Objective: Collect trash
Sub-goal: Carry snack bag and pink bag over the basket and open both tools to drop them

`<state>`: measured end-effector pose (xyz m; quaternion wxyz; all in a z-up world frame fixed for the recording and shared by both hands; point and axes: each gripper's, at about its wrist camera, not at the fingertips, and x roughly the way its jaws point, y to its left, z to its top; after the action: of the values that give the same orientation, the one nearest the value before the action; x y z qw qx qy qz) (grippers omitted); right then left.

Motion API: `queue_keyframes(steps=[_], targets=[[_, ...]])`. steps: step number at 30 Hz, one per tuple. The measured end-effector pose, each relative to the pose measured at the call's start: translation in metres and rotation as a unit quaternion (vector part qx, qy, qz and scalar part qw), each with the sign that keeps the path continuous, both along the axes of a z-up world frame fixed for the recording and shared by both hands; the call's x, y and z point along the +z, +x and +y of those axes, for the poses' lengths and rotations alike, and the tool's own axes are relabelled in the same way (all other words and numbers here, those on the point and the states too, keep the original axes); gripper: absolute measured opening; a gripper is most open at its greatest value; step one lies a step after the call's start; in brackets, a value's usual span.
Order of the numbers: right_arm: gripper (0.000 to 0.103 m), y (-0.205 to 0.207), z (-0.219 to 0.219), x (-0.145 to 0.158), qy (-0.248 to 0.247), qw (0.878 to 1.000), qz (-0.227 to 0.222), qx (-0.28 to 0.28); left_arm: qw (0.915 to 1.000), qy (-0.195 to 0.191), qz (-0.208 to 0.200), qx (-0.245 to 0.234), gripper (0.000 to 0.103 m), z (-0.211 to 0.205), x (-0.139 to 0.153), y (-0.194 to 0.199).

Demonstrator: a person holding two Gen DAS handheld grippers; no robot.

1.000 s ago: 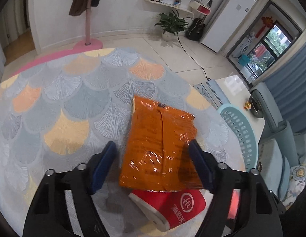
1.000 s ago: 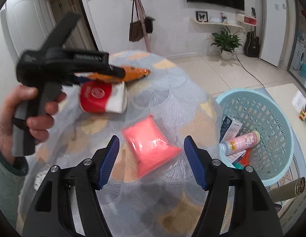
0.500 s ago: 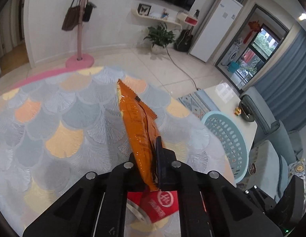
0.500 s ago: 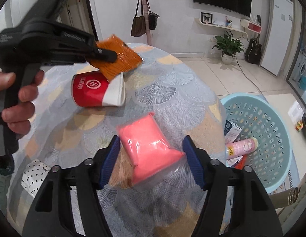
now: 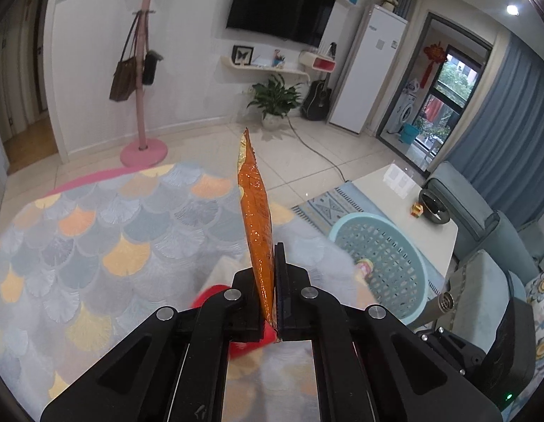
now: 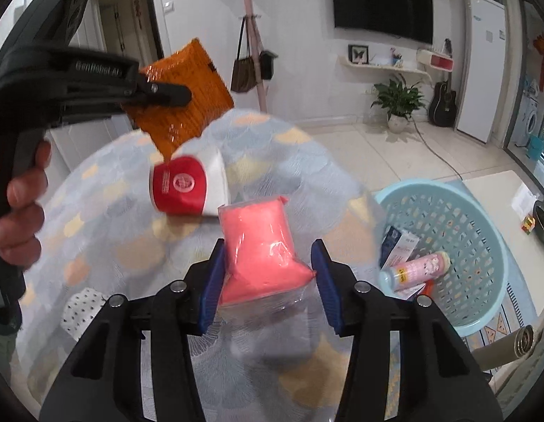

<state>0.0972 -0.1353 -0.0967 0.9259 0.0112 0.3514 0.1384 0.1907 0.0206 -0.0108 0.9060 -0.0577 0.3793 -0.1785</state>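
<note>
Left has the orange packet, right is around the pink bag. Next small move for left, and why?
Probably carry it across to over the blue basket before releasing. The left gripper is shut on the orange packet, which hangs clear of the table, and the basket sits off the table's edge with trash already in it.

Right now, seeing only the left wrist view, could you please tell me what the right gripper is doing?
Observer: The right gripper has just been closing its jaws on a pink packet, which sits between its pads.
Operator: Thank you. What is the red blur beneath my orange packet?
Observer: A red-and-white paper cup, lying on its side on the table.
Operator: Is the basket empty?
Observer: No, the blue basket holds a pink bottle and a small box.
</note>
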Motion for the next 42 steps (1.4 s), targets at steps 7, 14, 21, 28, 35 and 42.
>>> queue_keyframes(steps=[7, 14, 21, 28, 35, 42], targets=[[0.045, 0.0, -0.046, 0.023, 0.021, 0.997, -0.031, -0.06, 0.9991, 0.001, -0.029, -0.033, 0.002, -0.046, 0.024, -0.01], [0.045, 0.014, -0.113, 0.028, 0.061, 0.987, -0.028, -0.149, 0.9958, 0.004, -0.029, -0.087, 0.002, -0.105, 0.018, -0.008], [0.045, 0.031, -0.171, 0.004, 0.103, 0.967, 0.001, -0.232, 0.992, 0.011, 0.008, -0.125, 0.002, -0.16, -0.014, 0.011], [0.045, 0.039, -0.2, -0.022, 0.095, 0.958, 0.03, -0.27, 0.9883, 0.021, 0.039, -0.146, 0.002, -0.192, -0.043, 0.021], [0.048, 0.043, -0.21, -0.042, 0.087, 0.955, 0.054, -0.28, 0.9859, 0.028, 0.063, -0.152, 0.002, -0.205, -0.062, 0.029], [0.054, 0.046, -0.212, -0.042, 0.085, 0.954, 0.065, -0.279, 0.9858, 0.046, 0.056, -0.151, 0.028, -0.207, -0.06, 0.026]])
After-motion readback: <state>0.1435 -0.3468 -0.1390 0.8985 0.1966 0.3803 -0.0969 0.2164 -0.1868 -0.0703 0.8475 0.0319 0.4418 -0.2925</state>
